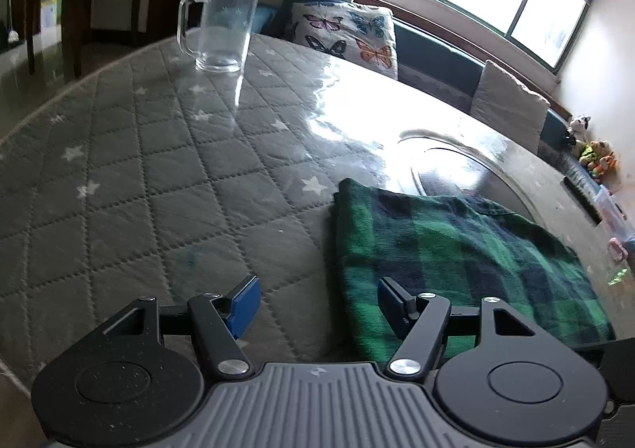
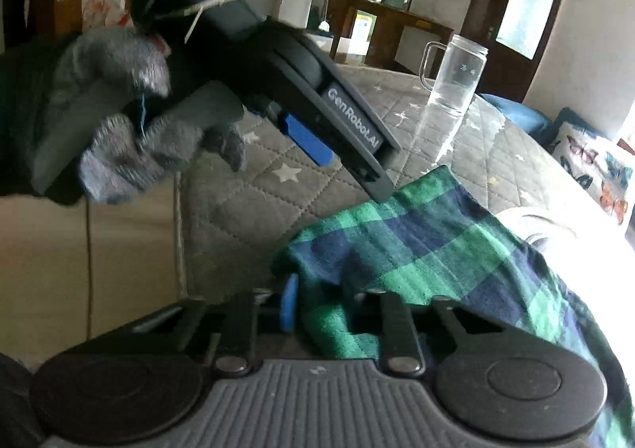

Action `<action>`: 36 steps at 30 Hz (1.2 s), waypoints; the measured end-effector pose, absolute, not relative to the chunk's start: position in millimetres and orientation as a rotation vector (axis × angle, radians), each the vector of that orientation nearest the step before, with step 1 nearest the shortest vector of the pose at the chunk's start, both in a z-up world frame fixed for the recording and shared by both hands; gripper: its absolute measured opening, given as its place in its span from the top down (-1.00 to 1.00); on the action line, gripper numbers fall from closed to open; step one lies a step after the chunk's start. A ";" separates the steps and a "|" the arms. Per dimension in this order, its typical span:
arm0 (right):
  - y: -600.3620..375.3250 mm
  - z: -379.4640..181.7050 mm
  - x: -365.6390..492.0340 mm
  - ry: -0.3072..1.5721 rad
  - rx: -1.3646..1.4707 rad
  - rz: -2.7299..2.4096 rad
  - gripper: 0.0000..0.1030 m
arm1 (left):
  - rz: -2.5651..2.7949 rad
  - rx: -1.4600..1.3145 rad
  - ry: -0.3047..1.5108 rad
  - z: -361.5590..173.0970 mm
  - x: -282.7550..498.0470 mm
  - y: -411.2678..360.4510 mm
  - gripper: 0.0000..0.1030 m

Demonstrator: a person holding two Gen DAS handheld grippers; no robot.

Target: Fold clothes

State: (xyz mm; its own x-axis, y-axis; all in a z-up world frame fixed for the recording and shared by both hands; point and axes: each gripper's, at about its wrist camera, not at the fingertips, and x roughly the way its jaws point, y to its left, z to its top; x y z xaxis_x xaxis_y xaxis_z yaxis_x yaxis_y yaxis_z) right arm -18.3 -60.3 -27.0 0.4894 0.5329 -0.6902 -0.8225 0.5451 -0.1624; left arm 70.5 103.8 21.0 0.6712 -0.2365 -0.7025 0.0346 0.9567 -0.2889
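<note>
One shirt [image 1: 456,261], green and navy plaid, soft and napped, lies folded on the table [image 1: 158,170], whose top is grey quilted cloth with white stars under a glossy clear sheet. Your right claw [image 2: 325,309] is clenched on a bunched edge of the shirt, lifting the cloth over its fingers. Your left claw [image 1: 317,305] hangs released just above the shirt's near corner, blue pads [image 1: 246,301] wide apart. Only the right view shows your gloved left hand [image 2: 131,122], knit grey, wrapped around the tilted grip. A clear glass mug [image 1: 222,27] stands upright well beyond the shirt.
</note>
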 end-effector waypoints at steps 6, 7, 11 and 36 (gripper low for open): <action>-80.2 -6.3 -16.6 0.598 -0.385 0.847 0.94 | -0.205 -0.358 0.862 20.8 79.4 100.6 -0.33; -84.4 -2.2 -16.7 0.591 -0.363 0.840 0.95 | -0.215 -0.379 0.871 20.6 81.1 100.0 -0.33; -98.8 12.0 -18.6 0.569 -0.299 0.830 0.95 | -0.258 -0.465 0.907 16.6 89.1 97.0 -0.29; -185.4 -7.6 73.8 0.712 -0.206 0.521 0.78 | -0.357 -0.597 0.936 11.5 88.5 107.1 0.82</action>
State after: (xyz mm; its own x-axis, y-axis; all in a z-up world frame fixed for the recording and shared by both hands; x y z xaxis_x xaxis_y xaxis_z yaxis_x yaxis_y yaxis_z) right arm 73.8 -185.4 -7.6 0.6363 0.3843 -0.6689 -0.5214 0.8533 -0.0057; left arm 88.5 107.1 11.5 0.5521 -0.5311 -0.6428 0.0323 0.7839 -0.6200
